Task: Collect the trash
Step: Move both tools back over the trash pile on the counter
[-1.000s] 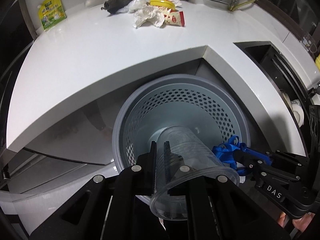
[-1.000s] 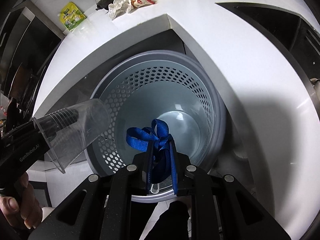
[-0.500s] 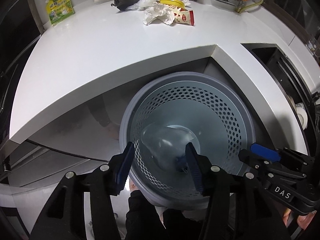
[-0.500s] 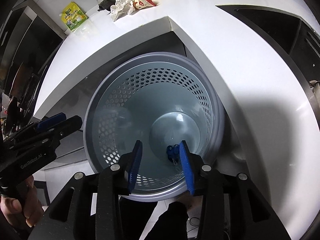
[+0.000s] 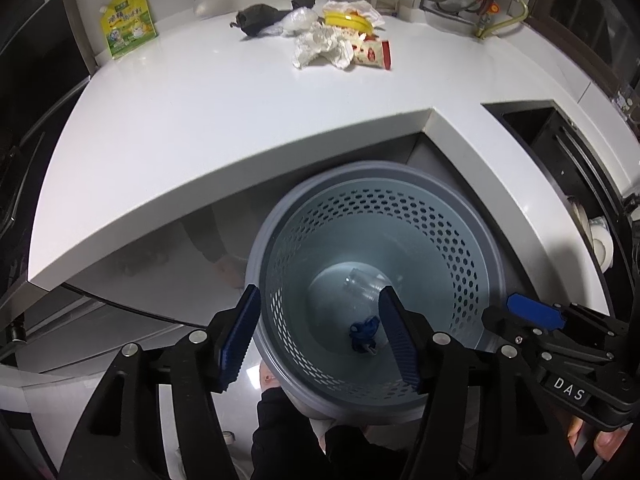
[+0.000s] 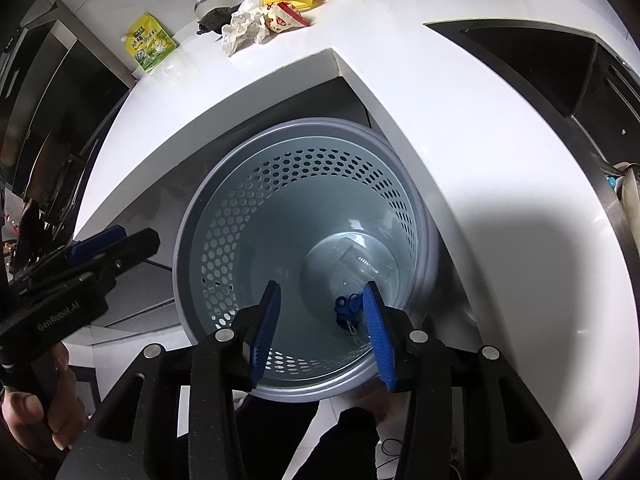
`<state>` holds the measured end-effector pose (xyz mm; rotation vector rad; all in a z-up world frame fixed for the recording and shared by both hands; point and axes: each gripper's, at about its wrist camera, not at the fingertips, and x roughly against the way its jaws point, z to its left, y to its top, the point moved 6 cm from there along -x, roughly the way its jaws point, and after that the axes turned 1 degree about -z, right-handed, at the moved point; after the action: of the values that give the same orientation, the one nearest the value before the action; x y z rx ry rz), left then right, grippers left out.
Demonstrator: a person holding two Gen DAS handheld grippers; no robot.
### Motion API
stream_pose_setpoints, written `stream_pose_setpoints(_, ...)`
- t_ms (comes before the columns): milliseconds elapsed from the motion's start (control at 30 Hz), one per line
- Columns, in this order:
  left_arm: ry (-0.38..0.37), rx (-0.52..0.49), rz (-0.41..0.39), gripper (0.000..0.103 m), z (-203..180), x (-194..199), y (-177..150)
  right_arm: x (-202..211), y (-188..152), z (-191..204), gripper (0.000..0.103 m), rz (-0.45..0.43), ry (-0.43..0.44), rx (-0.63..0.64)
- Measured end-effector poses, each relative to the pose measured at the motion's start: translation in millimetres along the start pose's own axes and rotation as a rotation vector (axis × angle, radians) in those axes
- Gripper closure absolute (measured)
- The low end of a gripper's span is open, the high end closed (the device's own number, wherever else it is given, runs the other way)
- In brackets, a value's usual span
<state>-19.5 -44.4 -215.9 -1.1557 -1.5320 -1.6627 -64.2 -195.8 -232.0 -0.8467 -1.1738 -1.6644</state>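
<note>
Left gripper (image 5: 318, 338) spread wide and holding nothing, low in frame over grey perforated bin (image 5: 472, 236), right gripper (image 6: 322, 326) likewise released, clear cup (image 6: 362, 262) and blue ribbon (image 6: 347, 308) at bin bottom, remaining trash pile (image 5: 336, 40) top centre on white counter (image 5: 224, 120).

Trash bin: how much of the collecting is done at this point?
Done: a clear cup and blue ribbon lie in the trash bin. In hand: nothing; left claw and right claw are open. Left: the wrapper pile on the counter.
</note>
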Motion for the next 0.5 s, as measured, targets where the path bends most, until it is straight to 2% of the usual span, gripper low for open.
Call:
stream_pose_setpoints(100,0.004,0.007,-0.028,0.038,3,8,8,6,3,0,0.062,-0.014,0.0,0.002)
stream_pose_setpoints(433,0.019,0.005,-0.142,0.021,10,41,40,32,29,6,0.05,-0.095,-0.02,0.033)
stream_pose_setpoints(500,0.017,0.005,-0.159,0.021,11,46,49,36,37,8,0.049,-0.112,-0.023,0.041)
